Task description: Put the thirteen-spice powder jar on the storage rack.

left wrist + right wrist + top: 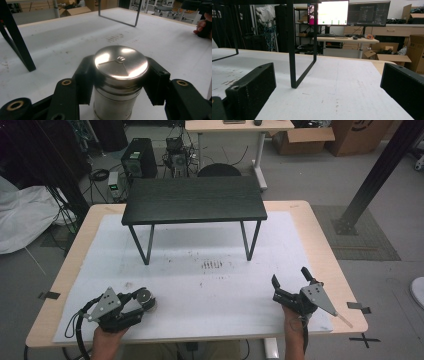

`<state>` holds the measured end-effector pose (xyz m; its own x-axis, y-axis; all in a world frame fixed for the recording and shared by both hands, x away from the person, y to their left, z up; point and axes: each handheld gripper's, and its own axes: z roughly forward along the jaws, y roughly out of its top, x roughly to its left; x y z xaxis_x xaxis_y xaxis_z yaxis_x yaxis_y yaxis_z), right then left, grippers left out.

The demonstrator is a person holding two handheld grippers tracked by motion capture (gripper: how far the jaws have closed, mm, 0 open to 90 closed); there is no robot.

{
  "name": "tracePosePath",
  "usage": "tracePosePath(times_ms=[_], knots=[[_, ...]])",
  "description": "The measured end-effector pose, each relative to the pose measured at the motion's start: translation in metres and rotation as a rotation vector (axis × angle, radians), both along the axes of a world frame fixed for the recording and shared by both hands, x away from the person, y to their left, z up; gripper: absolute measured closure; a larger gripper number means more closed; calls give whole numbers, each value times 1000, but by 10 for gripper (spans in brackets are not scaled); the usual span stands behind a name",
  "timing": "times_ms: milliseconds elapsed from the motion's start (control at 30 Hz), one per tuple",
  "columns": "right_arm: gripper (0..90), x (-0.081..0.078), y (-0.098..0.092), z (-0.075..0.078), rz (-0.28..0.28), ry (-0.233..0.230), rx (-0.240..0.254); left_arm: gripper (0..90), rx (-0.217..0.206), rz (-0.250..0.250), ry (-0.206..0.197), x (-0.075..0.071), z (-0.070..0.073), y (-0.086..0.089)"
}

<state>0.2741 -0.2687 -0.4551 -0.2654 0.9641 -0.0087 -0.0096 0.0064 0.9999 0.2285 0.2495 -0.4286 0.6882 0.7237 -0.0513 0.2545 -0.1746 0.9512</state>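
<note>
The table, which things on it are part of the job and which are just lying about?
Job, as far as I can judge:
- tin, held in left claw
- right claw, open
- black shelf

Lying about:
- white mat
- boxes, computer on floor

No legible text or labels.

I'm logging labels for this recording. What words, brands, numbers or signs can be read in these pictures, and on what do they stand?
No text can be read.
Metal canister lid: a small embossed mark, too small to read.
Lit monitor behind the table: writing on screen, too blurred to read.
Cardboard box on the floor: part of a dark print, cut off.
</note>
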Motion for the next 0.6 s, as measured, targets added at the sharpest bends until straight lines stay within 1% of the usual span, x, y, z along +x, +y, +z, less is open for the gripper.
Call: tracePosePath(times_ms=[267, 433, 500, 600], knots=[[0, 0, 0, 0, 1, 0, 0, 490, -41, 6, -21, 1, 19, 4], [0, 0, 0, 0, 1, 1, 0, 490, -64, 4, -27, 2, 28, 5], [0, 0, 0, 0, 1, 1, 0, 489, -67, 4, -28, 2, 30, 5], [0, 0, 0, 0, 1, 2, 0, 489, -73, 2, -35, 2, 38, 6]])
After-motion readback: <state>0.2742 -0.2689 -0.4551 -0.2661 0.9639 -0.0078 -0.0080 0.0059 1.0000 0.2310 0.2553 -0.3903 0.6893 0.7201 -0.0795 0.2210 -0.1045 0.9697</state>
